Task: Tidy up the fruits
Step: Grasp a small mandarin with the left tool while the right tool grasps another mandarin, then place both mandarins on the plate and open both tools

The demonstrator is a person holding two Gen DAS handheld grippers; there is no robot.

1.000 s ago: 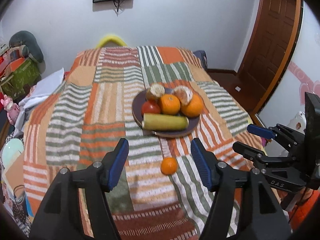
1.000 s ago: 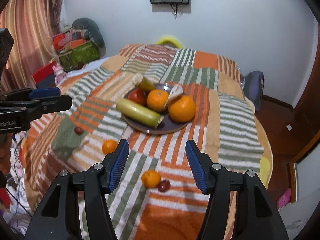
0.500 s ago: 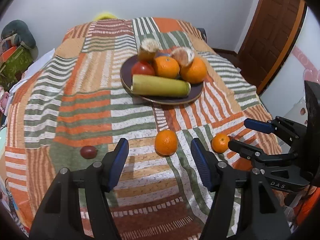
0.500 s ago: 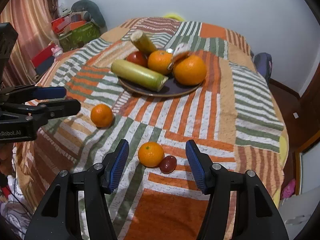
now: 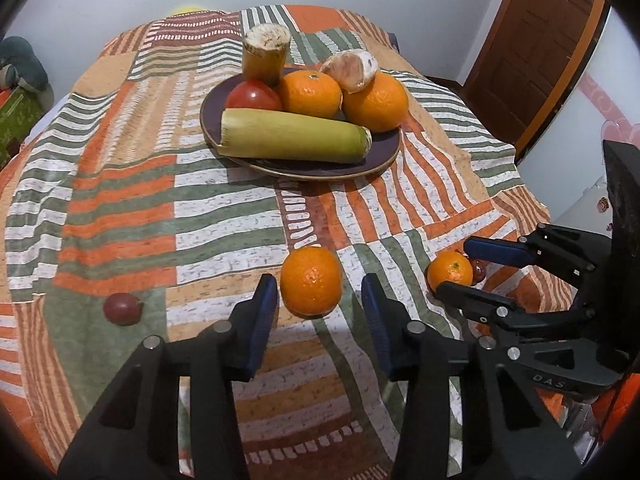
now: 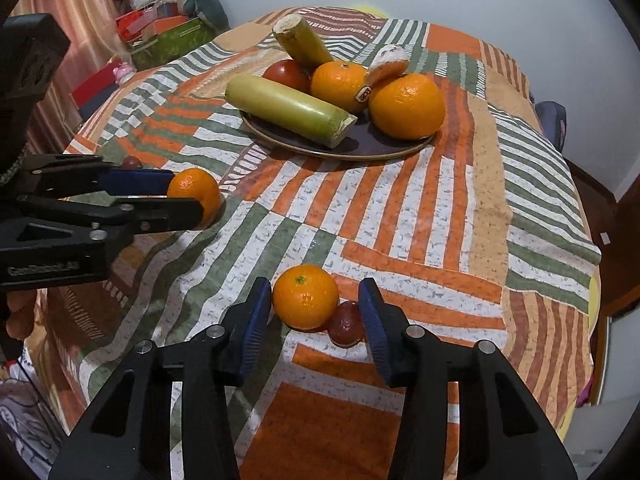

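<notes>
A dark plate (image 5: 384, 160) on the striped quilt holds oranges, a red fruit, a peeled fruit and two green cane pieces; it also shows in the right wrist view (image 6: 376, 148). My left gripper (image 5: 319, 304) is open, its fingers on either side of a loose tangerine (image 5: 311, 280) on the quilt without touching it. My right gripper (image 6: 316, 314) is open around another tangerine (image 6: 306, 296), with a small dark red fruit (image 6: 346, 324) beside it, close to the right finger. A second small red fruit (image 5: 122, 308) lies at the left.
The striped quilt (image 5: 120, 200) covers a bed. A wooden door (image 5: 536, 40) stands at the right. Boxes and cushions (image 6: 168, 28) are piled at the bed's far left. The bed's right edge (image 6: 592, 280) drops off to the floor.
Both grippers have moved down and forward toward the quilt. Each loose tangerine now sits between its gripper's open fingers. The plate looks nearer.
</notes>
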